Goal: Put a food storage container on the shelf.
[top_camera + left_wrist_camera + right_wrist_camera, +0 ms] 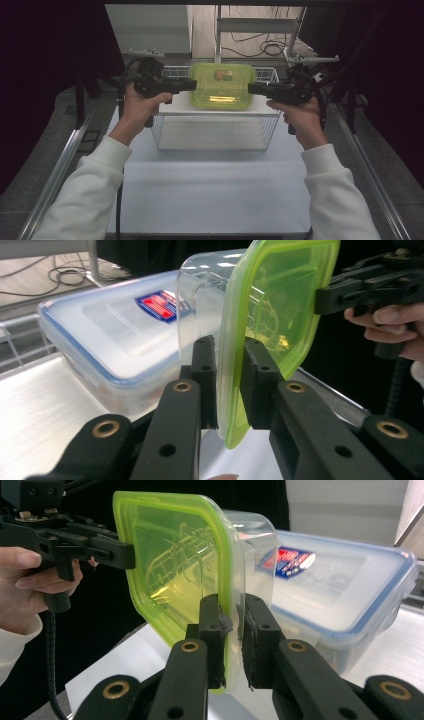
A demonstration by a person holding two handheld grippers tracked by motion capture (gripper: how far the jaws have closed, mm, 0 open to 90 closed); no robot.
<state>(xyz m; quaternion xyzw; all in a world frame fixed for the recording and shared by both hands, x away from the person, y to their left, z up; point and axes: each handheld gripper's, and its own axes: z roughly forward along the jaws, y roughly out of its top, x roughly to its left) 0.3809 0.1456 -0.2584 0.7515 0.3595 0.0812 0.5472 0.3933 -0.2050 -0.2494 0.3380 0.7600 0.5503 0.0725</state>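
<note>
The bench [215,190] lay pale under the high camera, carrying a white wire rack [215,131] whose flat top shelf ran across its far side. On that shelf stood a large clear storage box with a blue-edged lid [100,335]; a red and blue label sat on the lid, and what was inside could not be told. In the high view this box was mostly hidden behind the smaller one. The smaller clear container with a green lid [222,86] was held above the shelf between the two hands, tipped so its lid faced the person. Through the lid in the right gripper view a faint pattern showed, but the contents could not be made out. The left tongs [192,85] were nearly closed, pinching the green lid's rim on one side. The right tongs [251,88] were likewise nearly closed on the opposite rim. Each gripper view showed the other hand gripping at the far edge.
</note>
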